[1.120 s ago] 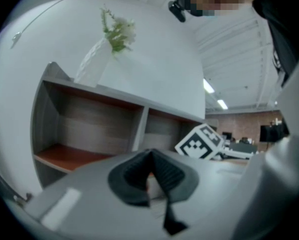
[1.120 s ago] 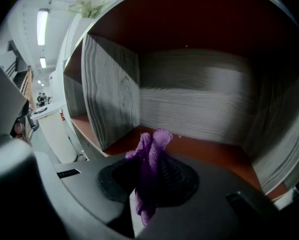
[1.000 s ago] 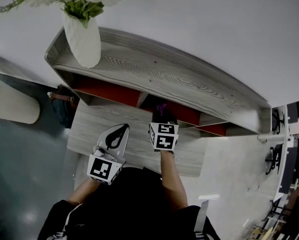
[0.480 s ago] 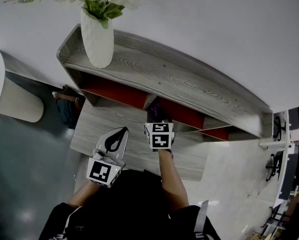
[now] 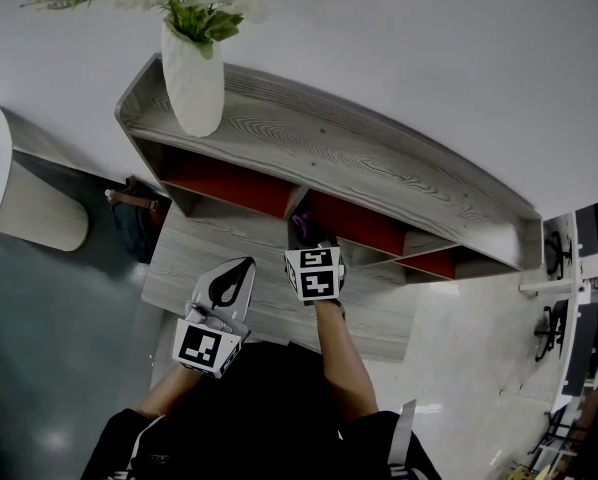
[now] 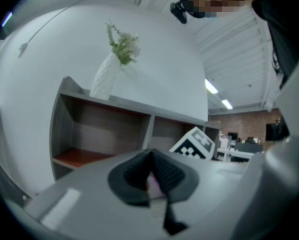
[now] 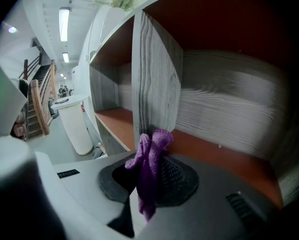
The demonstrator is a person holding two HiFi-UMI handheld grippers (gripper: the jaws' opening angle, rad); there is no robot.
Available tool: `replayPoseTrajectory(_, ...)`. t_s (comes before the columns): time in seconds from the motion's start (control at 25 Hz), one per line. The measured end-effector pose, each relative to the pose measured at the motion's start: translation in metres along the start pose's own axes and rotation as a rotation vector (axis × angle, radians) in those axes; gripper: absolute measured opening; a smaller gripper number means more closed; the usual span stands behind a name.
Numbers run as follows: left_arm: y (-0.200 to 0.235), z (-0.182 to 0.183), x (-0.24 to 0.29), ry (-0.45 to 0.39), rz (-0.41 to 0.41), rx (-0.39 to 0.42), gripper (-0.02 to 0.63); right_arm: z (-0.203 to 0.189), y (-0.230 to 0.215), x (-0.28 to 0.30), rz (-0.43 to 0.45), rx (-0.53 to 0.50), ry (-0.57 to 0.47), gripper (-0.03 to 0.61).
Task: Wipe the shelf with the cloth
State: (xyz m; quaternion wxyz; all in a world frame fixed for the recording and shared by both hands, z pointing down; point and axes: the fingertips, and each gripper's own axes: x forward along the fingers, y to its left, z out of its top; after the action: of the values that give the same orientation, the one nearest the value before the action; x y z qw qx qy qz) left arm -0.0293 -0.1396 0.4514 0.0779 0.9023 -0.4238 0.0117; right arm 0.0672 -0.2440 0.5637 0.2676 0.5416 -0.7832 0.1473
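My right gripper (image 7: 148, 176) is shut on a purple cloth (image 7: 150, 159), whose top touches the foot of the grey wooden divider (image 7: 154, 79) of the shelf (image 5: 379, 168). In the head view the right gripper (image 5: 307, 236) reaches to the shelf's middle compartments, the cloth (image 5: 301, 226) just showing above its marker cube. The orange-red shelf floor (image 7: 224, 156) runs to the right of the cloth. My left gripper (image 5: 226, 286) hangs back over the lower wooden surface (image 5: 229, 243), jaws shut with nothing in them. In the left gripper view the left gripper (image 6: 152, 176) points towards the shelf (image 6: 104, 129).
A white vase (image 5: 193, 78) with flowers stands on the shelf's top at the left. A white round bin (image 5: 24, 203) stands on the floor at the left, with a dark bag (image 5: 134, 223) beside the shelf. A white wall lies behind.
The right gripper has moved a little to the left and further in, bringing the cloth up to the divider. The left gripper has hardly moved.
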Motion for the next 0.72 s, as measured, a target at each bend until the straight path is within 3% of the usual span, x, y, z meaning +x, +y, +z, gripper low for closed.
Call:
replayPoseTrajectory(0.24,-0.007,0.003,0.001,-0.008,-0.016,0.005,-0.002,-0.002,0.003,-0.021,-0.007,-0.018,-0.092,0.047)
replayPoseTrajectory(0.44,-0.014,0.002,0.008,-0.009,-0.043,0.003,-0.002,0.01,-0.021,-0.059,-0.107,0.041,-0.207,0.046)
replayPoseTrajectory(0.72,-0.039,0.007,0.027,-0.015,-0.121,0.014,-0.002,0.001,-0.093,-0.102,-0.31,0.139,-0.24,0.048)
